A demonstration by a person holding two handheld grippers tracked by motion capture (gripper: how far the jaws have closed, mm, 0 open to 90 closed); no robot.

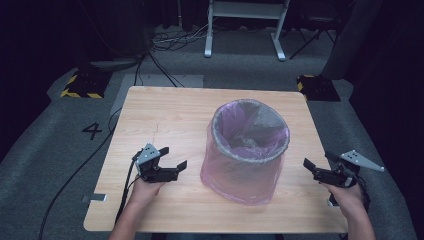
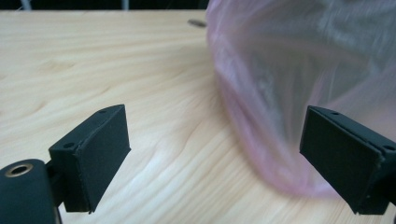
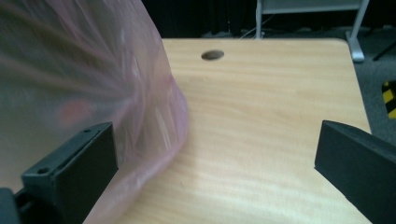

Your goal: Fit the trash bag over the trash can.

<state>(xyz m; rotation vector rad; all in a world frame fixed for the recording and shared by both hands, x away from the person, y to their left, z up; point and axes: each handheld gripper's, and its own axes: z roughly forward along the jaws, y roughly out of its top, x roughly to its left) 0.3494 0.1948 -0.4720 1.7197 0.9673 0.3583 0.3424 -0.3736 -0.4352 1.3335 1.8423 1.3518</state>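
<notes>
A mesh waste bin [image 1: 248,126] lined with a translucent pink bag [image 1: 240,172] stands upright, right of the middle of the wooden table [image 1: 165,112]. The bag's skirt hangs loose down to the tabletop. My left gripper [image 1: 173,157] hovers just left of the bag, open and holding nothing; in the left gripper view [image 2: 217,158] the pink bag [image 2: 303,70] lies ahead to the right, behind the right jaw. My right gripper [image 1: 320,160] is open at the table's right edge, a little apart from the bag. In the right gripper view [image 3: 215,172] the bag [image 3: 79,79] bulges behind its left jaw.
Bare wood lies left of and behind the bin. A cable hole [image 3: 212,55] sits near the table's far edge. Beyond the table stand a white frame's legs [image 1: 245,30], two yellow-black floor blocks [image 1: 82,85], and cables [image 1: 160,60] on grey carpet.
</notes>
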